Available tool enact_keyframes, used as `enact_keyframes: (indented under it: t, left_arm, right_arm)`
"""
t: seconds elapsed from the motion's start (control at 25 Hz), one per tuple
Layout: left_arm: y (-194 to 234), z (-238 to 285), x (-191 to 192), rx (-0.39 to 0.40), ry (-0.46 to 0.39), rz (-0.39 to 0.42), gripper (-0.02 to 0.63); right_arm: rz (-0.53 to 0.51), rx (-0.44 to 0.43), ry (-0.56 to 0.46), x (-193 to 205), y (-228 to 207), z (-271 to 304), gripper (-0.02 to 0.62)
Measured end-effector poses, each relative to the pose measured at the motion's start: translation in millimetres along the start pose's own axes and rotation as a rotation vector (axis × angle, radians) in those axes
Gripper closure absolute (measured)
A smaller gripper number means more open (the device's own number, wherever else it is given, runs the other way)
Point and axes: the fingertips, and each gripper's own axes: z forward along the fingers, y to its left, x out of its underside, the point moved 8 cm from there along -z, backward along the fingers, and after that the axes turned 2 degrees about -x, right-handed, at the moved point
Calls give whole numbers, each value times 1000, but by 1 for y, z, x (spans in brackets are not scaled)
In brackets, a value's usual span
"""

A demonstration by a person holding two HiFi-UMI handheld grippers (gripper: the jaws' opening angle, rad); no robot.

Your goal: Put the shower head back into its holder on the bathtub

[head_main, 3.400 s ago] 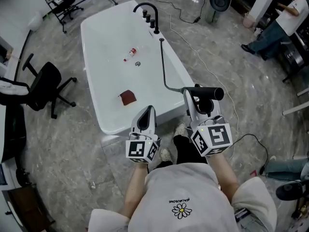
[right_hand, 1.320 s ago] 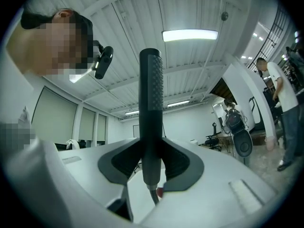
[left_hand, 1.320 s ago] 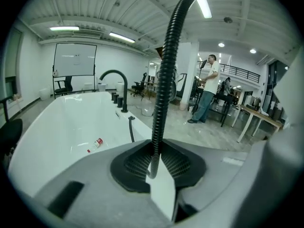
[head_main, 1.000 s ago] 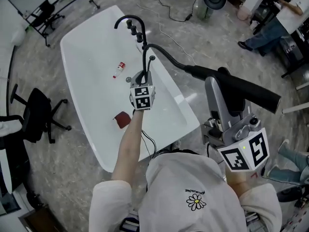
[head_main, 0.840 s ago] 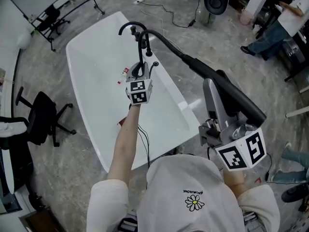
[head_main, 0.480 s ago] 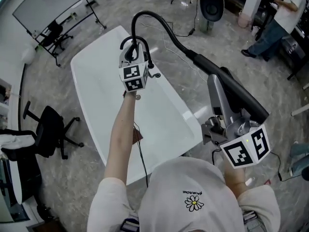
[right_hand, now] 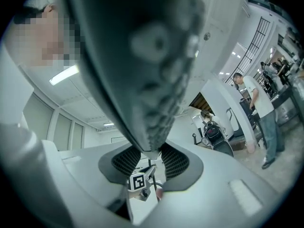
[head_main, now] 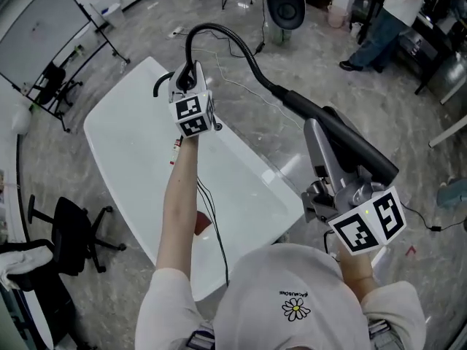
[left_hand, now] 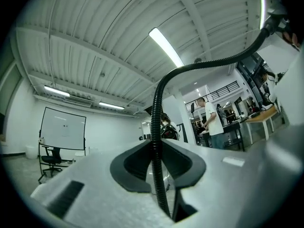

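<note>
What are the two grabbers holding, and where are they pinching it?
The left gripper pinches the black hose partway along its length. The right gripper clamps the shower head around its thick body.

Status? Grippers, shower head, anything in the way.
Both shut: left gripper on black ribbed hose, raised over white bathtub; right gripper on black shower head. Head not in holder. Hose arcs high between them; can't make out holder.

Bathtub (head_main: 124, 159) gloss white, smooth (acrylic or enamel, cannot tell), hose (head_main: 219, 31) black, finely ribbed, semi-matt, shower head (head_main: 343, 137) matt black, floor (head_main: 292, 71) grey marbled stone, polished, right gripper (right_hand: 151, 161) pale matt plastic, pads (right_hand: 175, 161) black, grid-textured.
</note>
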Motion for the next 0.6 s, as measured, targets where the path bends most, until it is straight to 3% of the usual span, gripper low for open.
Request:
enact_keyframes:
  t: [0.36,0.6]
  left_arm:
    - [-7,60,53,31,66,10,541]
    - [8,60,138,5,179,-18,541]
  right_arm:
    - [-3,61,76,18,-45,35,456]
    - [23,28,173,64,-66,80,456]
